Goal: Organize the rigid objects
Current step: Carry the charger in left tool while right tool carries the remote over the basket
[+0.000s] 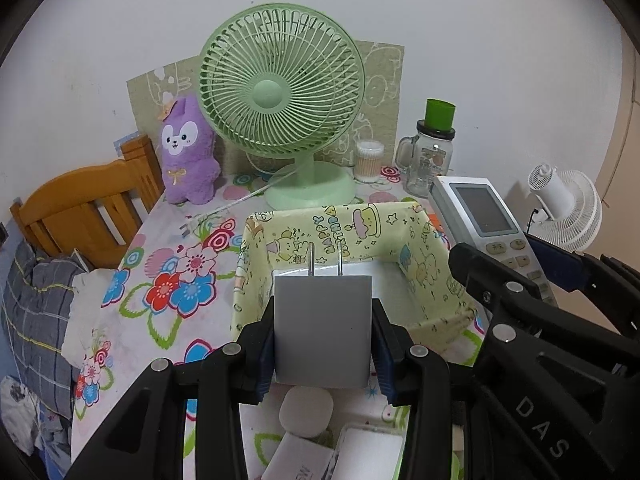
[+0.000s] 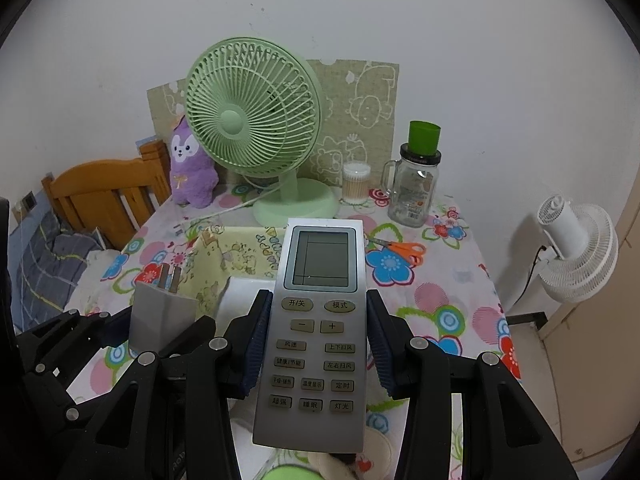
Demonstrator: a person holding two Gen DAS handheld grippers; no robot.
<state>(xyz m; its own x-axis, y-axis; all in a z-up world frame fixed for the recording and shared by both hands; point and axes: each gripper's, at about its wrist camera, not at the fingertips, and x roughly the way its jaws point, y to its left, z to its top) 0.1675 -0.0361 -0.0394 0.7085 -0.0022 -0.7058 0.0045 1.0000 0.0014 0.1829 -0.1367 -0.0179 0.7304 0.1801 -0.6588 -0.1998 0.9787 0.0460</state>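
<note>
Charger (image 1: 322, 328) between left claw (image 1: 323, 344) pads, seemingly above box (image 1: 420, 264).

Charger (image 1: 322, 326) base hidden betw. left gripper (image 1: 323, 344) pads. Box (image 2: 240, 254) interior mostly blocked by remote (image 2: 316, 336). White items (image 1: 320, 452) cut off at btm edge, unidentifiable. Jar (image 2: 414, 190) label illegible.

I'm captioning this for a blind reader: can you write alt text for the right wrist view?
The right gripper clamps a silver remote control above a floral tablecloth. Beside it, the left gripper holds a grey plug adapter near a yellow box.
</note>
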